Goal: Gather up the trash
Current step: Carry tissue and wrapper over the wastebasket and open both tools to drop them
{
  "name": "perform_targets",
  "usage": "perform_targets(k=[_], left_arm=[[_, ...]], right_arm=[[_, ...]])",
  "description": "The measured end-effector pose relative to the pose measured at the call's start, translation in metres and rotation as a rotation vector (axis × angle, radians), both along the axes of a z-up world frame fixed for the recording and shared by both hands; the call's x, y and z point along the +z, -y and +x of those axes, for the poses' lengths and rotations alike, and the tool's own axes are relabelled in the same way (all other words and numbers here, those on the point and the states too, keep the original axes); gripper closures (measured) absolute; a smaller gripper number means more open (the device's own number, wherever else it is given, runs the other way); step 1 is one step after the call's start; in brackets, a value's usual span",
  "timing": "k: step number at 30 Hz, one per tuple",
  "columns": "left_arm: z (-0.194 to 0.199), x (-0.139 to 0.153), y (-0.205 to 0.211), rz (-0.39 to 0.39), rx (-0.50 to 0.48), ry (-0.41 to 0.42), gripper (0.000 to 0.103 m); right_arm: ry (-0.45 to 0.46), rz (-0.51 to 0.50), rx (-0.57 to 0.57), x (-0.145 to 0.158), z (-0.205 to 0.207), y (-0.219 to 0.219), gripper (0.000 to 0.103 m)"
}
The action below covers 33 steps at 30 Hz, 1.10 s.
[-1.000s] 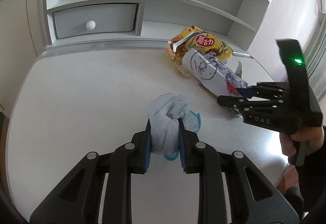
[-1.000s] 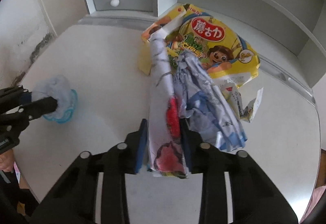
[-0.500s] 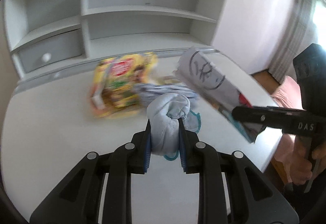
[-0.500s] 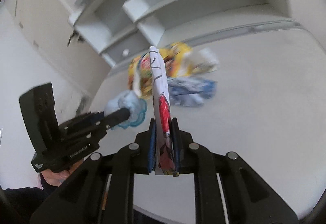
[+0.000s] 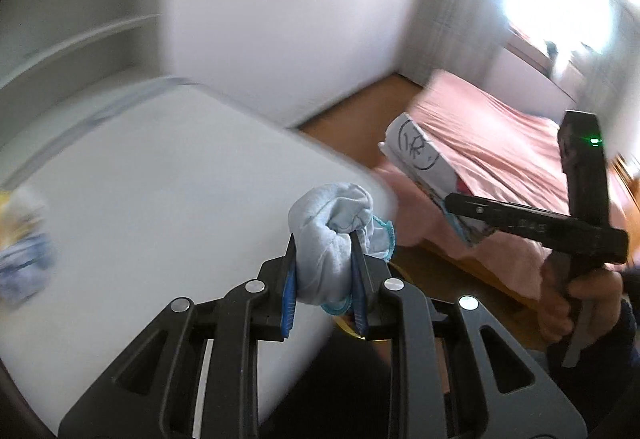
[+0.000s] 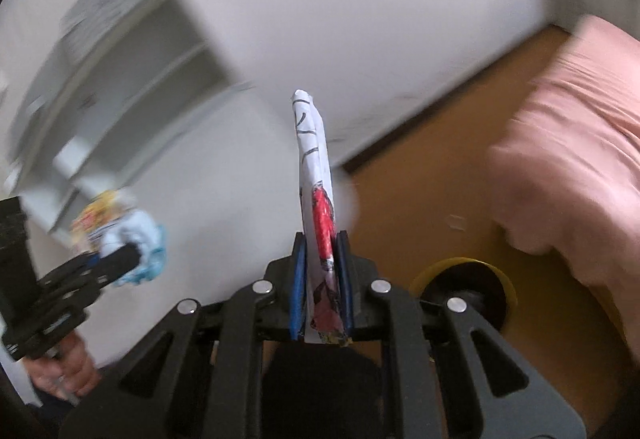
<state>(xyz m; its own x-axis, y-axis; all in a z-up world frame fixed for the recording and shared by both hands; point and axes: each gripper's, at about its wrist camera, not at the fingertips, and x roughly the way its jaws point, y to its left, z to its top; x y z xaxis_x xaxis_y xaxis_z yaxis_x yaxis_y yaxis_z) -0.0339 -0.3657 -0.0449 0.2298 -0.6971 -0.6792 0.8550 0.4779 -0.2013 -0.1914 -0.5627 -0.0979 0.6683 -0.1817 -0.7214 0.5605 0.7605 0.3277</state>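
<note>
Left hand-held gripper (image 5: 324, 279) pinches a crumpled face mask (image 5: 334, 235), right hand-held gripper (image 6: 321, 279) pinches a folded wrapper (image 6: 316, 207), both clear of the surface (image 5: 140, 179), presumably bound for the blurred yellow-rimmed bin (image 6: 464, 281).

The left claw (image 5: 324, 271) pinches a balled pale-blue cloth (image 5: 334, 235) above the white table's edge (image 5: 352, 175).

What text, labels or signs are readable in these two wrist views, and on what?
Folded paper in the right gripper: a hand-drawn character inside a circle, too indistinct to read for certain.
Right gripper body: faint lettering on the finger arm, too blurred to read.
Yellow snack bag on the table: print blurred by motion, unreadable.
Blue cloth in the left gripper: no text.
</note>
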Motion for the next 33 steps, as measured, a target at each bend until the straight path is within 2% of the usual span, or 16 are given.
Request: perform_targets(k=[6, 9, 11, 14, 16, 20, 33], left_arm=[[-0.063, -0.038, 0.093, 0.057, -0.217, -0.058, 0.081], [-0.081, -0.061, 0.122, 0.099, -0.254, -0.028, 0.081], [-0.088, -0.077, 0.134, 0.119, -0.282, -0.038, 0.081], [-0.088, -0.104, 0.152, 0.165, -0.274, -0.034, 0.081], [-0.085, -0.121, 0.16, 0.193, -0.258, -0.059, 0.081], [-0.079, -0.139, 0.174, 0.227, -0.251, -0.067, 0.081], [-0.073, -0.147, 0.18, 0.242, -0.251, -0.056, 0.079]], right_arm=[[-0.096, 0.067, -0.152, -0.041, -0.061, 0.052, 0.087], [-0.146, 0.109, -0.185, -0.066, -0.072, 0.071, 0.087], [-0.185, 0.138, -0.192, -0.087, -0.082, 0.085, 0.087], [-0.224, 0.17, -0.199, -0.106, -0.076, 0.09, 0.087], [-0.239, 0.183, -0.204, -0.114, -0.077, 0.091, 0.087], [-0.251, 0.203, -0.203, -0.126, -0.079, 0.092, 0.087], [-0.232, 0.22, -0.172, -0.127, -0.065, 0.092, 0.087]])
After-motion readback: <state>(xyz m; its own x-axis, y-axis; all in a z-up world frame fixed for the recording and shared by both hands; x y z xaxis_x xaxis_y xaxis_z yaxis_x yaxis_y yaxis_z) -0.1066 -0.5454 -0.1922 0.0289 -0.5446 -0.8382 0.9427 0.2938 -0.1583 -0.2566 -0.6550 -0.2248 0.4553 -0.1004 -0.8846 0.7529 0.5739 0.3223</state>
